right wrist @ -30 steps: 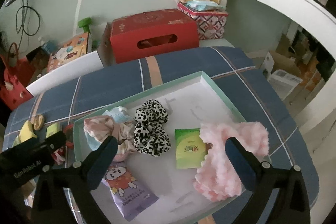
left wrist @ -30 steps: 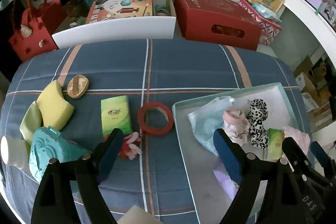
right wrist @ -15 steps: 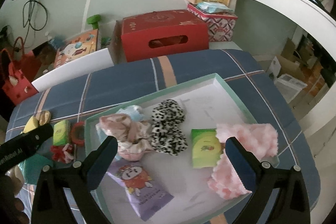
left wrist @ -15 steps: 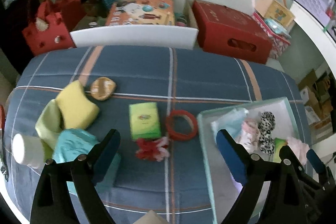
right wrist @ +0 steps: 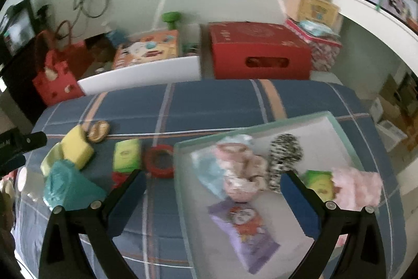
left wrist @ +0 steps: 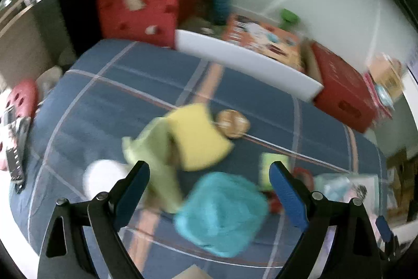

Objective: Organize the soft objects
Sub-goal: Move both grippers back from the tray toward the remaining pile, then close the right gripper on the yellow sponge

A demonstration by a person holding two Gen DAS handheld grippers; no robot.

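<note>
My left gripper [left wrist: 209, 187] is open and empty above a teal soft block [left wrist: 222, 213], with a yellow sponge [left wrist: 198, 137] and a pale green sponge [left wrist: 156, 161] just beyond; this view is blurred. My right gripper [right wrist: 213, 190] is open and empty over the left edge of the mint-rimmed tray [right wrist: 337, 122]. In the tray lie a pink fluffy piece [right wrist: 358, 190], a leopard scrunchie [right wrist: 284, 156], a pink cloth [right wrist: 240, 174], a light blue cloth [right wrist: 209, 169], a green tissue pack [right wrist: 317, 181] and a purple pouch [right wrist: 243, 232].
On the blue plaid cloth [right wrist: 209, 101] lie another green tissue pack [right wrist: 126, 154], a red tape ring [right wrist: 160, 161], a red-and-white scrunchie [right wrist: 118, 178], a brown disc [right wrist: 98, 131] and a white cylinder [left wrist: 102, 178]. Red boxes [right wrist: 261, 51] and a red bag [right wrist: 56, 80] stand behind.
The left gripper has swung quickly left, bringing the sponges and teal block under its fingers. The right gripper has drifted left, so the tray sits further right in its view.
</note>
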